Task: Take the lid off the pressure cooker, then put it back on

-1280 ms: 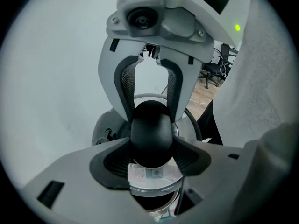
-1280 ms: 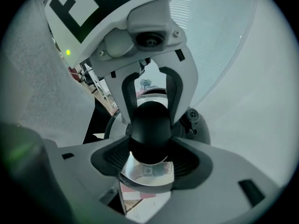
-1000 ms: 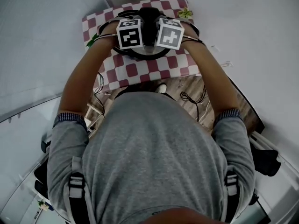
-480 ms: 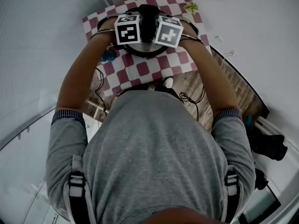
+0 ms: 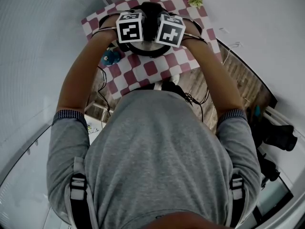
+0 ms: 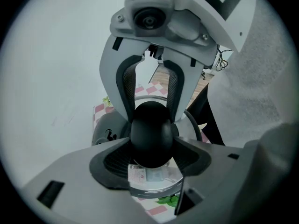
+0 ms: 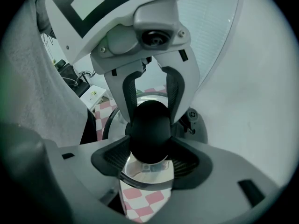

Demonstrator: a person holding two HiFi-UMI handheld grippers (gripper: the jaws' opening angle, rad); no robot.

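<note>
The pressure cooker's shiny lid (image 6: 154, 178) (image 7: 147, 171) has a round black knob (image 6: 150, 134) (image 7: 149, 129) (image 5: 150, 13). My left gripper (image 6: 152, 160) (image 5: 130, 30) and right gripper (image 7: 150, 160) (image 5: 170, 31) clamp that knob from opposite sides, each facing the other's jaws. The dark grey cooker body (image 6: 105, 132) (image 7: 198, 125) shows just beyond the lid, and a black rim (image 5: 147, 51) circles below the marker cubes. Whether the lid rests on the cooker I cannot tell. All of it stands over a red-and-white checked cloth (image 5: 152, 68).
The small checked table stands against a white wall. A green leaf ornament (image 5: 194, 1) lies at its far right corner. A blue object (image 5: 110, 57) and cables (image 5: 190, 98) lie on the wooden floor (image 5: 238, 70) by the table. Dark bags (image 5: 279, 137) sit at the right.
Both grippers, still clamped on the knob, have shifted together a little up and left in the head view and sunk slightly. The table now sits higher in that view.
</note>
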